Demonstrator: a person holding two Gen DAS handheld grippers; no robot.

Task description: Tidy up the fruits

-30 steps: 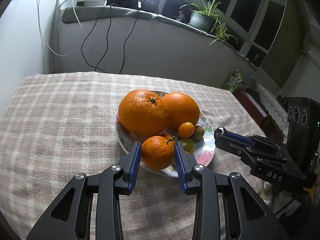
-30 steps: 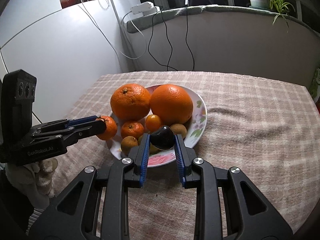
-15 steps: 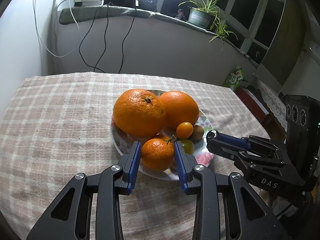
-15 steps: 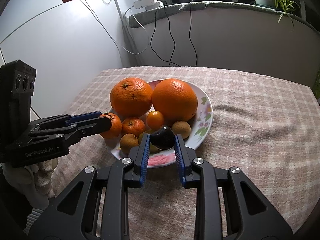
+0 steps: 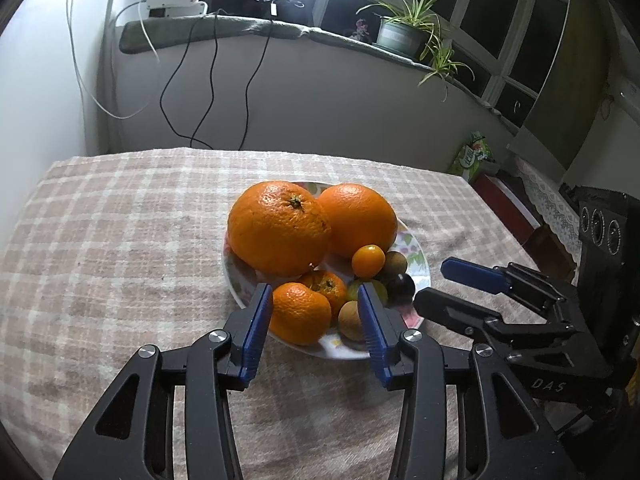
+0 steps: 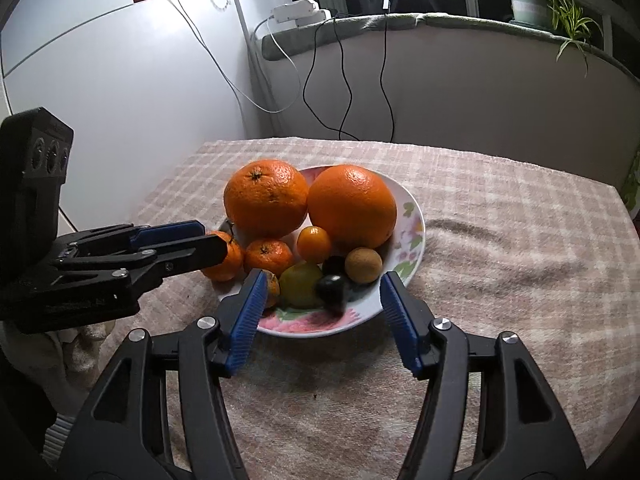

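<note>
A flowered plate [image 5: 421,268] [image 6: 414,216] on the checked tablecloth holds two big oranges [image 5: 278,228] [image 6: 352,206], small mandarins, a kumquat, brown longans and a dark plum [image 6: 331,286]. My left gripper [image 5: 316,312] is open; its jaws stand apart on either side of a mandarin [image 5: 300,312] lying on the plate's near rim. My right gripper [image 6: 322,298] is open wide and empty, with the dark plum lying on the plate between and just past its fingertips. Each gripper shows in the other's view [image 5: 460,284] [image 6: 188,244].
The table [image 5: 120,240] is covered by a pink checked cloth. A wall with hanging cables [image 5: 208,92] and a sill with a potted plant [image 5: 400,36] stands behind. A white panel [image 6: 120,100] lies to the left of the table.
Both grippers have opened. The left let go of the mandarin, which now rests on the plate rim. The right let go of the dark plum, which now lies in the plate.
</note>
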